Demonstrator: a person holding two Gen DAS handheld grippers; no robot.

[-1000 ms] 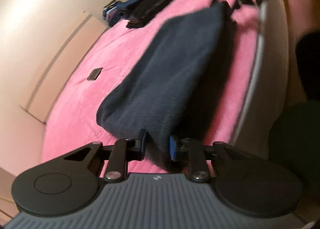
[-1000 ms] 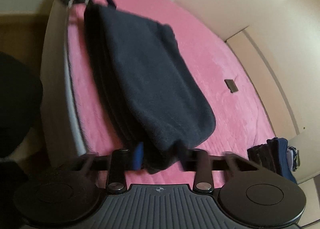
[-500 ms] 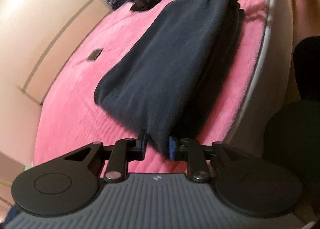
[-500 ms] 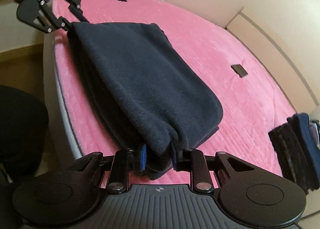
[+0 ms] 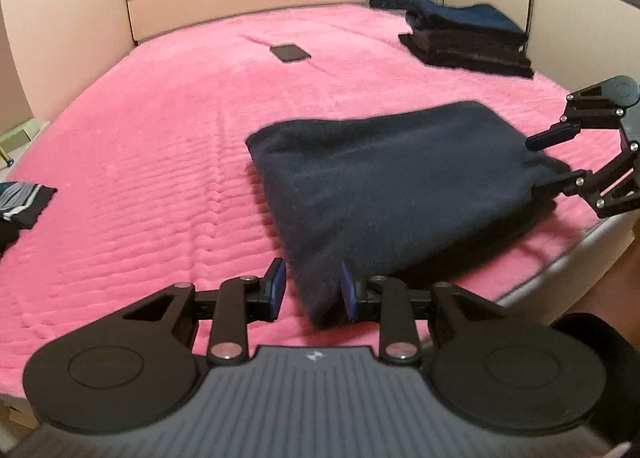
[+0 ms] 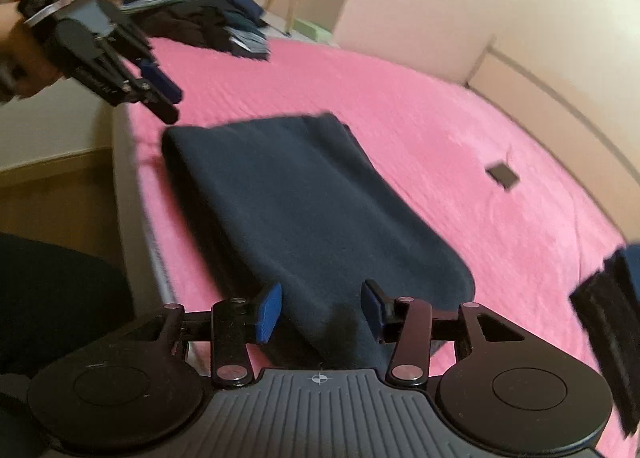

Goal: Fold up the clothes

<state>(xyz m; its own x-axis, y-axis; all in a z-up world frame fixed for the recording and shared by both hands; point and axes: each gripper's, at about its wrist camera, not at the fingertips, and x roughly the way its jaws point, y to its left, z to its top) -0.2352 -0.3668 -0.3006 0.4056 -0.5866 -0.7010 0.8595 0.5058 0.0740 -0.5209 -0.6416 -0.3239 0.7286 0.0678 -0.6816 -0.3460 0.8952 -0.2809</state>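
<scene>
Folded garment [image 5: 392, 185] near clothes stack [image 5: 468, 37]

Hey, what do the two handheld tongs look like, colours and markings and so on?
Both the left tongs and right tongs match: black linkage arms with silver pivot screws, blue fingertips, two round black discs, and a ribbed grey body with a small white mark at its front edge. No cables show.
</scene>
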